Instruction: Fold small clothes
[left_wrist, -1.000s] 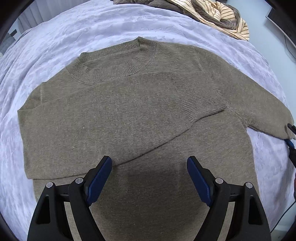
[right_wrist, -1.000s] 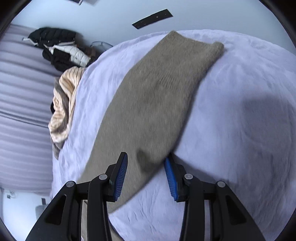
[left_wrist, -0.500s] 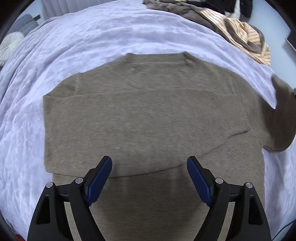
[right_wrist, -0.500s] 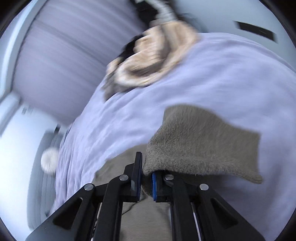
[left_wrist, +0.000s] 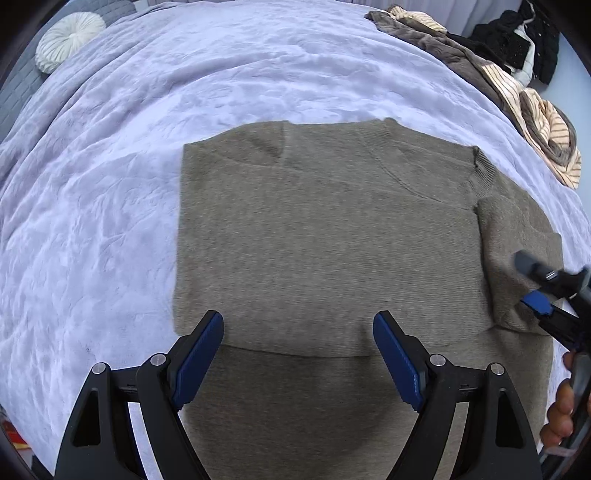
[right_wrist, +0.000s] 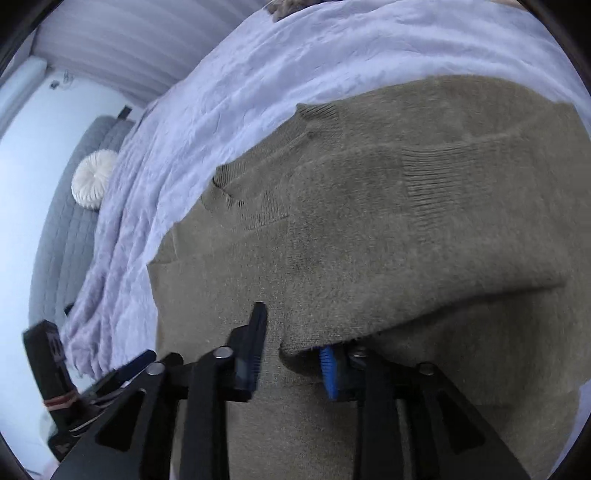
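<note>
One sweater (left_wrist: 332, 240), olive-brown knit with ribbed collar and cuffs, is laid flat on the lilac bedspread (left_wrist: 184, 92), both sleeves folded across its body. The left gripper (left_wrist: 298, 354) is held spread and empty above it. The right gripper (right_wrist: 291, 350) has just been opened, the sleeve edge lying loose between its jaws.

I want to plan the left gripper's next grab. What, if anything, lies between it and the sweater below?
Nothing visible. The left gripper hangs open directly over the sweater, with only air between. The right gripper, jaws just opening, sits off at the folded sleeve, clear of that path.
</note>
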